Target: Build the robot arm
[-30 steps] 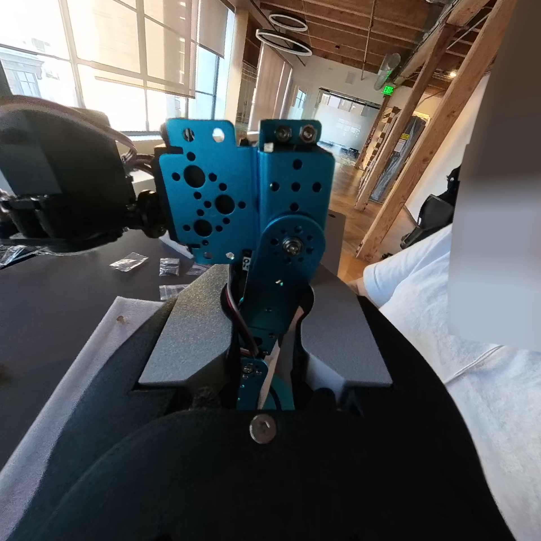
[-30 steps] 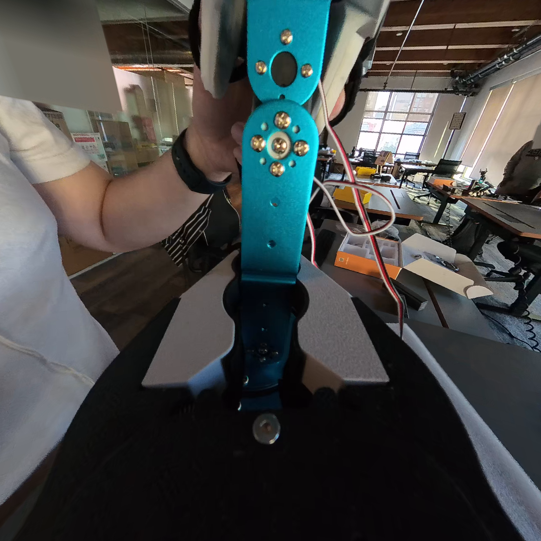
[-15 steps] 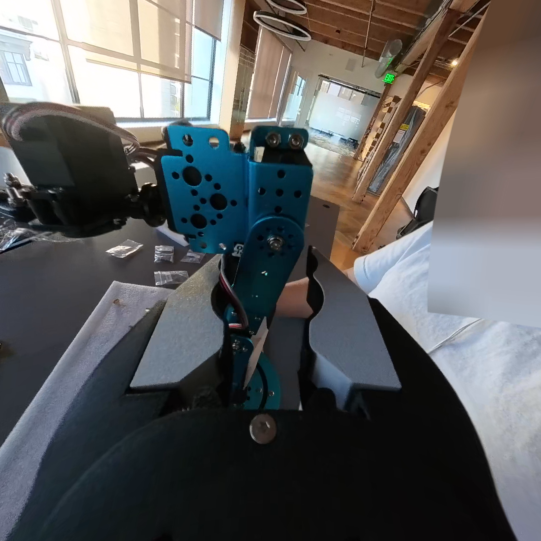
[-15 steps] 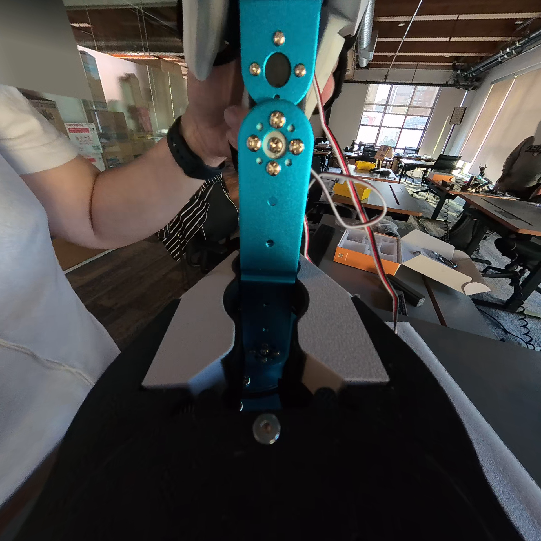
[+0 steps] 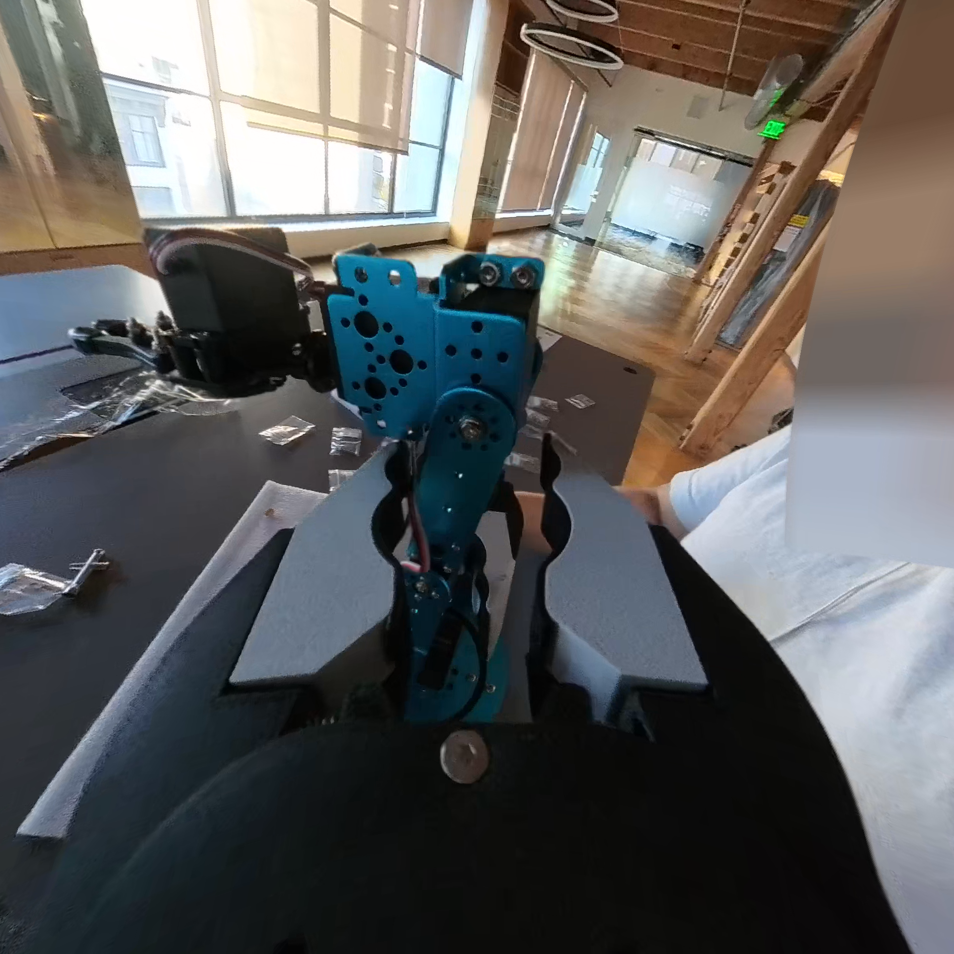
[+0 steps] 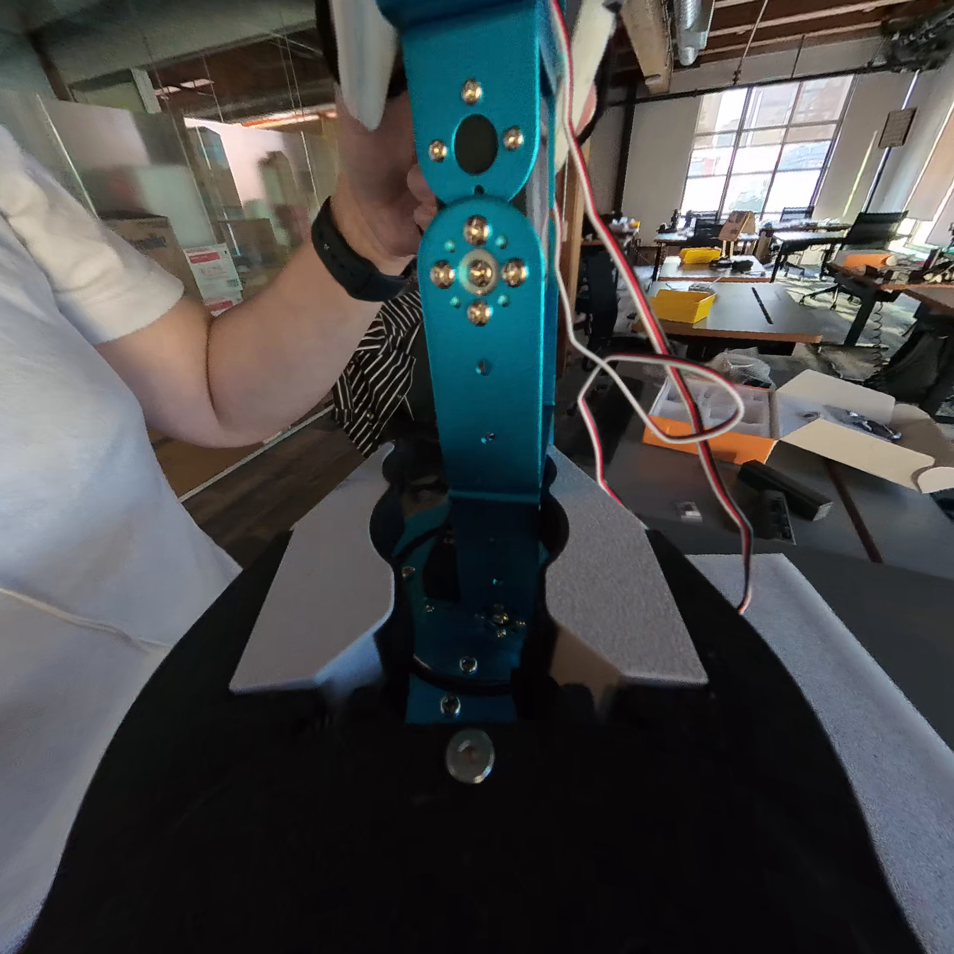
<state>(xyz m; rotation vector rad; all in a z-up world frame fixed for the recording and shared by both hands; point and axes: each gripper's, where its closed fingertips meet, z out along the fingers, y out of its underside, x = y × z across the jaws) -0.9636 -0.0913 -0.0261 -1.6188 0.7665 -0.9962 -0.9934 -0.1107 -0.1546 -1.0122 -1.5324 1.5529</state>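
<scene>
- The dark table (image 5: 129,506) fills the left middle of the left wrist view.
- The blue robot arm (image 5: 454,464) stands up the centre of the frame, its black tip (image 5: 206,340) pointing to the left middle.
- The left gripper (image 5: 464,454) is released: its jaws stand spread around the arm, with a clear gap on the right.
- The right gripper (image 6: 472,464), at centre, is clenched on the arm's lower bracket.
- An open box (image 6: 722,428) sits at right middle.
- A wire (image 6: 645,361) loops down right of the arm.
- Small plastic bags (image 5: 286,428) lie on the table, centre left.
</scene>
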